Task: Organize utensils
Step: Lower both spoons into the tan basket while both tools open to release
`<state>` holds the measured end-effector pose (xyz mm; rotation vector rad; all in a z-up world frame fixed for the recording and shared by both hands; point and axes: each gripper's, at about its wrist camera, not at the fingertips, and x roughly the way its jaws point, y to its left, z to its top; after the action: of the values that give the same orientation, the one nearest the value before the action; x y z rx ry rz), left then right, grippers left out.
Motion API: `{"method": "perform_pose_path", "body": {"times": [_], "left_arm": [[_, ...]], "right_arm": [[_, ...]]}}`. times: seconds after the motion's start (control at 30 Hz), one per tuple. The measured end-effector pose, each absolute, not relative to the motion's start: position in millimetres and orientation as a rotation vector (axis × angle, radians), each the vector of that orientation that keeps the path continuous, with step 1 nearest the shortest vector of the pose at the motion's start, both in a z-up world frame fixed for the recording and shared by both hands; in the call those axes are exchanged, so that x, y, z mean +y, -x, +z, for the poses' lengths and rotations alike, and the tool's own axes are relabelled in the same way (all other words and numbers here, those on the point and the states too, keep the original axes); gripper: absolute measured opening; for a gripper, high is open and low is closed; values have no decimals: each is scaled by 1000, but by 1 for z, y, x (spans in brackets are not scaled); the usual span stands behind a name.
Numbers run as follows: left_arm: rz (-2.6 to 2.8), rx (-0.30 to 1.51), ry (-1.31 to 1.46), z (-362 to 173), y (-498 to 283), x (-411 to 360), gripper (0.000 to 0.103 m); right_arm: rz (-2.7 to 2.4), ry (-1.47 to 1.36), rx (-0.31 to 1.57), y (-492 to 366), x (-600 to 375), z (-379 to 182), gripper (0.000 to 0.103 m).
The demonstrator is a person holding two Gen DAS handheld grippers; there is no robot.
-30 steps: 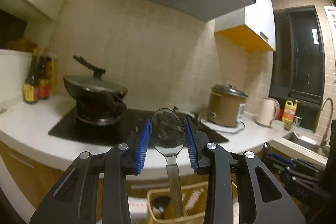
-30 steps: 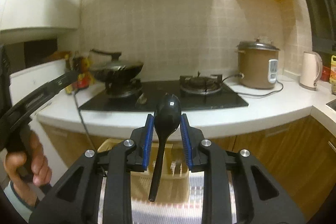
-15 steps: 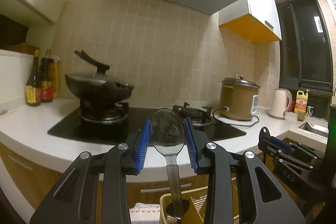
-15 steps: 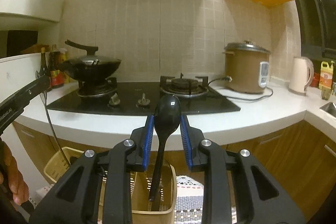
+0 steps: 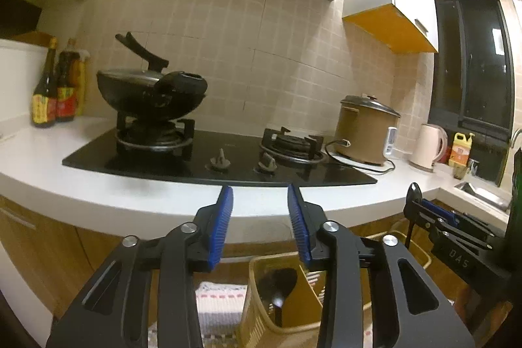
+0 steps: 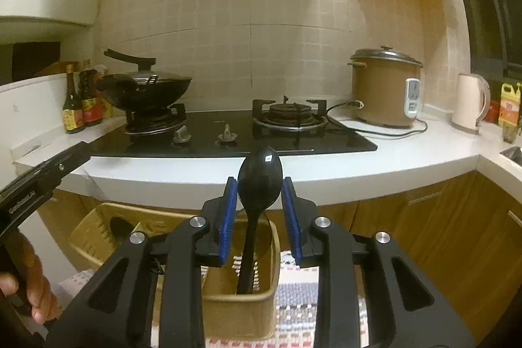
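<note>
Spoons first: your left gripper point(image 5: 260, 217) stands apart with nothing between its pads, above the tan basket point(image 5: 257, 309) where a spoon point(image 5: 280, 286) rests. Your right gripper point(image 6: 255, 207) pinches the black spoon point(image 6: 260, 181) upright, handle down in the basket.

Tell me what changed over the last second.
The left tongs let go of the clear spoon, which dropped into the basket; they now stand open and empty. The right tongs still hold the black spoon, its handle lowered into the basket.
</note>
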<state>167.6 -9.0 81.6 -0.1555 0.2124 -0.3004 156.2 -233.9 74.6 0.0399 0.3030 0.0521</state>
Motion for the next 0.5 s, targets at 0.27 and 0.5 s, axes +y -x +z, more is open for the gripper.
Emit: {"method": "perform_pose_path", "body": {"times": [0.27, 0.5], "left_arm": [[-356, 258, 216, 94, -149, 12, 41], [-384, 350, 180, 99, -120, 19, 41]], "right_arm": [[109, -96, 340, -133, -248, 88, 27], [127, -114, 382, -104, -260, 104, 50]]}}
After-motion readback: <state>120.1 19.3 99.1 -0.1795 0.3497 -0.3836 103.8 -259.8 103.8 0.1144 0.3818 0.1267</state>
